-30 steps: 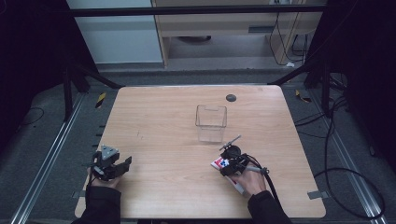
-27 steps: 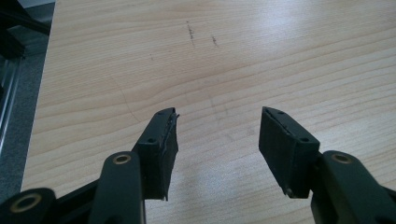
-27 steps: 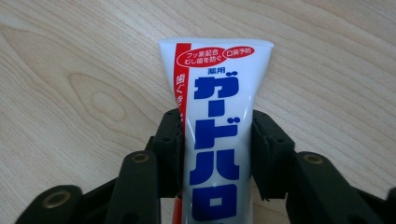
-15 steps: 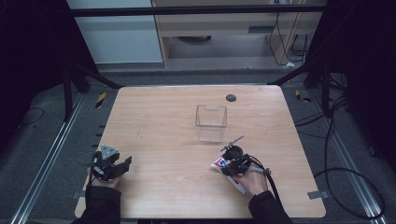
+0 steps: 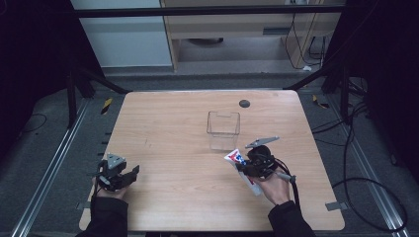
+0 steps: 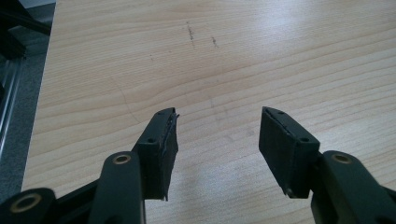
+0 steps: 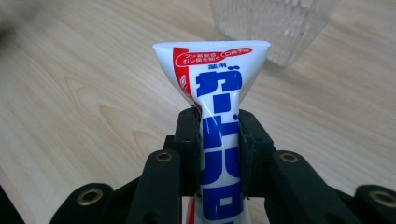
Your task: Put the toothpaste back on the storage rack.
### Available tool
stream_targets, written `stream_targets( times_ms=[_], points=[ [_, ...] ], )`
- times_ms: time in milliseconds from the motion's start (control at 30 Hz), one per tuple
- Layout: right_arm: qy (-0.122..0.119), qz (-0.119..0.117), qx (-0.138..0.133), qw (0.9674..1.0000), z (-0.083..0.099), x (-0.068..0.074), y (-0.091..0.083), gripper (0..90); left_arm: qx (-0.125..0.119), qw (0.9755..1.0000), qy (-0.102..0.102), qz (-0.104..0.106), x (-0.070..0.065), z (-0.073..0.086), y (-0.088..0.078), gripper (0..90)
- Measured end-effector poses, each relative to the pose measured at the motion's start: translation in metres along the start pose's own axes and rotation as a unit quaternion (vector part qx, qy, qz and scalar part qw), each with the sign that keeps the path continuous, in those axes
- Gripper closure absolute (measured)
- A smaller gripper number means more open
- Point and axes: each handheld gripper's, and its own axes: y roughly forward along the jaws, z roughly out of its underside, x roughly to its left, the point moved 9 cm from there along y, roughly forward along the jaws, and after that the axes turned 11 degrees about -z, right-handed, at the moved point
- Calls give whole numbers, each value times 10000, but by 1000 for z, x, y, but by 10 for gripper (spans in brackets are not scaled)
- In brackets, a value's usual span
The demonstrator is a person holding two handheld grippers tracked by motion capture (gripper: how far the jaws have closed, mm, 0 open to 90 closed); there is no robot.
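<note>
white tube (image 7: 219,116) blue-red lettering, black tool (image 7: 218,140)

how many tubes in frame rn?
1. A white toothpaste tube with blue and red print, clamped in the right gripper just in front of the clear plastic container. The left gripper is open and holds nothing.

Dark sleeves; black grippers (image 5: 129,174) with brass-ringed screw holes, grey plates

The high view is looking down across the whole table (image 5: 173,123) from its near edge; both gripper views are skimming close over that same wood.
</note>
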Motion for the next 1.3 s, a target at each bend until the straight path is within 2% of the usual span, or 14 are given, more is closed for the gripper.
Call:
stream_targets(
  times_ms=[33,67,100,133,267,467,633,733,1000,1100,1233,1267,1300],
  points=[
    [0,0,0,10000,0,0,0,730,0,10000,0,-1,0,0,0,461],
    [-17,6,-162,9999,-4,-1,-3,730,-1,10000,0,-1,0,0,0,461],
    [-17,6,-162,9999,-4,-1,-3,730,-5,10000,-1,-1,0,0,0,461],
    [-57,7,-333,9994,-7,-2,-5,730,-2,10000,-1,0,0,0,0,461],
    [-105,74,-536,9985,-13,-3,-9,730,0,10000,-4,0,0,0,0,461],
    [-115,150,-1031,9945,-28,-5,-21,731,7,10000,-3,-2,0,0,1,461],
    [-201,186,-1538,9877,-43,-3,-29,730,4,10000,-7,-4,0,0,1,461],
    [-235,234,-1827,9826,-53,-3,-33,730,3,10000,-9,-3,0,0,1,461],
    [-192,339,-2283,9728,-73,-8,-39,729,7,10000,-13,-8,1,0,1,461],
    [-91,323,-2454,9688,-80,-11,-40,729,6,10000,-23,-11,1,0,1,461],
    [-53,343,-2703,9621,-92,-12,-44,729,0,10000,-13,-8,1,0,1,461],
    [-67,366,-2854,9577,-100,-12,-46,729,3,10000,-11,-7,1,0,1,462],
    [-67,366,-2854,9577,-100,-12,-46,729,3,10000,-12,-6,0,0,1,462]
  ],
)
